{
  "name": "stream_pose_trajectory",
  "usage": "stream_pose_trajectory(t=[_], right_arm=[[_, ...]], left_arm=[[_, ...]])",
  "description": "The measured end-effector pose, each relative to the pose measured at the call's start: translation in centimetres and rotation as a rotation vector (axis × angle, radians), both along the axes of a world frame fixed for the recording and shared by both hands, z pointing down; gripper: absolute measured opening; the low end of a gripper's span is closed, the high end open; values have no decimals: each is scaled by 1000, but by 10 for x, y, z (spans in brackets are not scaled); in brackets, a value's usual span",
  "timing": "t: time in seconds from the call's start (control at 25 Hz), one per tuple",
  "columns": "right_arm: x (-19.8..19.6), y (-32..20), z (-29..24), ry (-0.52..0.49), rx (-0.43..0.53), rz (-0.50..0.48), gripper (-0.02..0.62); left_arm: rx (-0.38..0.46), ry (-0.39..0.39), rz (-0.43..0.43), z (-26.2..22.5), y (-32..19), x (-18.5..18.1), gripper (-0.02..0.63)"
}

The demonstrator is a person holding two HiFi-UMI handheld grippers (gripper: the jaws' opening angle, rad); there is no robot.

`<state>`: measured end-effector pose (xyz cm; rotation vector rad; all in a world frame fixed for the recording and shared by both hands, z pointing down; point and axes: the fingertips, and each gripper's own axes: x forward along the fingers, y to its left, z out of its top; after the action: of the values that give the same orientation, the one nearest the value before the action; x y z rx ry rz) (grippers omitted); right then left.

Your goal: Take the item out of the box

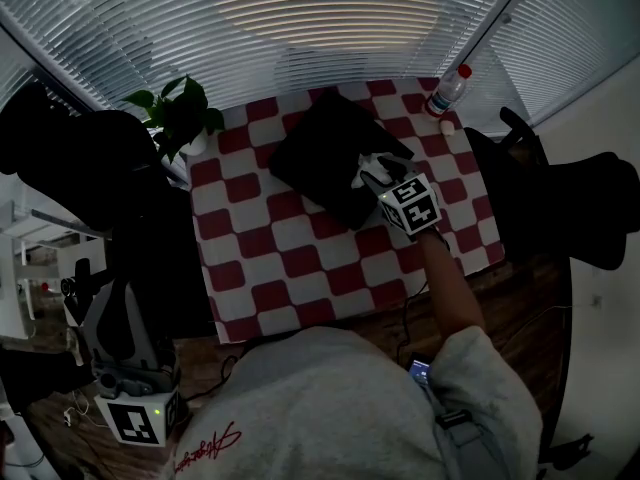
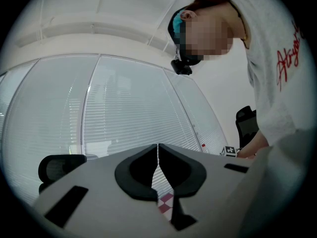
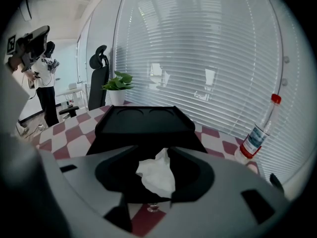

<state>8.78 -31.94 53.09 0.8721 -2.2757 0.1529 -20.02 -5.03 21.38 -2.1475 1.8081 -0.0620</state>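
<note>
- Right gripper (image 3: 152,153) jaws are seen wide apart, with the white tissue (image 3: 157,175) standing up between them. Neither pad is pressed on it, so nothing is held yet.
- The tissue is lodged in the black box (image 3: 143,133) just below and ahead of this gripper. What looks like the opened lid (image 3: 141,114) is tilted up beyond the jaw tips. The box is set on the checked surface (image 1: 270,258).
- The step in hand is judged to be the grasp that comes before the pull.
- The pads are best brought a little lower, so that the crumpled body of the tissue is caught and not only its thin peak, which could tear or slip.
- Because the tissue is soft and thin, the jaws need to be closed fully. A half-closed grip is likely to let it slide out.
- The pull is best made straight up and away from the opening, and slowly, since a light box may be dragged or lifted along with the tissue.
- The left gripper (image 2: 158,155) is seen with its jaws together on nothing, held off the surface, far to the left of the right gripper. It could be brought in to pin the box down if the box rises.
- A bottle (image 3: 257,133) stands to the right of the right gripper, well apart, and is judged to be no obstacle.
</note>
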Motion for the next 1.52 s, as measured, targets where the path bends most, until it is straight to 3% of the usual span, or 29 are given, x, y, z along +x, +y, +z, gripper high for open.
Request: stream_pose_trajectory(t=[1.08,1.52], right_arm=[[7,-4,34,111,-126,11,190],[8,-4,39,168,-123,-12,190]], left_arm=[[5,13,-41,2,4,-14,20],[4,9,-45,3,5,-14,20]])
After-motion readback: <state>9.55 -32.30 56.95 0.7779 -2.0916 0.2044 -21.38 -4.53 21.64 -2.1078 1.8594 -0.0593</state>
